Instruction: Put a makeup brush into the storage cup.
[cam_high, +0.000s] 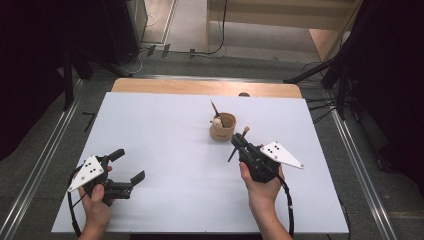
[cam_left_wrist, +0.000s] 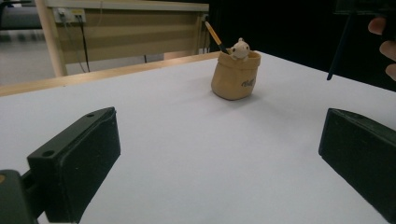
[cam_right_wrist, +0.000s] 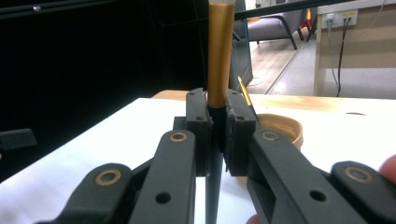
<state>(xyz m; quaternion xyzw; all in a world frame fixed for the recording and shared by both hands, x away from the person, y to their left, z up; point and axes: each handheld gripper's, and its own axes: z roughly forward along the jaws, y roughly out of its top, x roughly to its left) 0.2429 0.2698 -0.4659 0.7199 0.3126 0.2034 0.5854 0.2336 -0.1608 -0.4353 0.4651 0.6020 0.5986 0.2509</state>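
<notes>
Nearest the person, at about seven o'clock on the white bench (cam_high: 165, 200), the left tongs (cam_high: 131, 165) sit in the person's left hand (cam_high: 96, 207), their two black jaws spread wide with bare bench between them and nothing gripped. In the left gripper view those same jaws stand far apart at either edge, low over the white surface. Over at about four o'clock, the right tongs (cam_high: 239, 144) are held in the right hand (cam_high: 262, 192), with the grey three-cornered plate (cam_high: 281, 154) on top, and they are clenched tight around a paintbrush (cam_high: 237, 145). The brush stands steeply between the pads, its pale bristle end up near the cup and its dark handle slanting down toward the bench; in the right gripper view its gold ferrule (cam_right_wrist: 219, 56) rises straight out of the closed jaws. Just beyond, near the middle of the bench toward one o'clock, stands a small tan cup (cam_high: 222, 129) with a little pale figure (cam_high: 217, 121) on its rim and a second brush (cam_high: 215, 111) leaning inside it. The held brush is close beside the cup, not in it. Past that, the bench's wooden far edge (cam_high: 205, 87) shows.
</notes>
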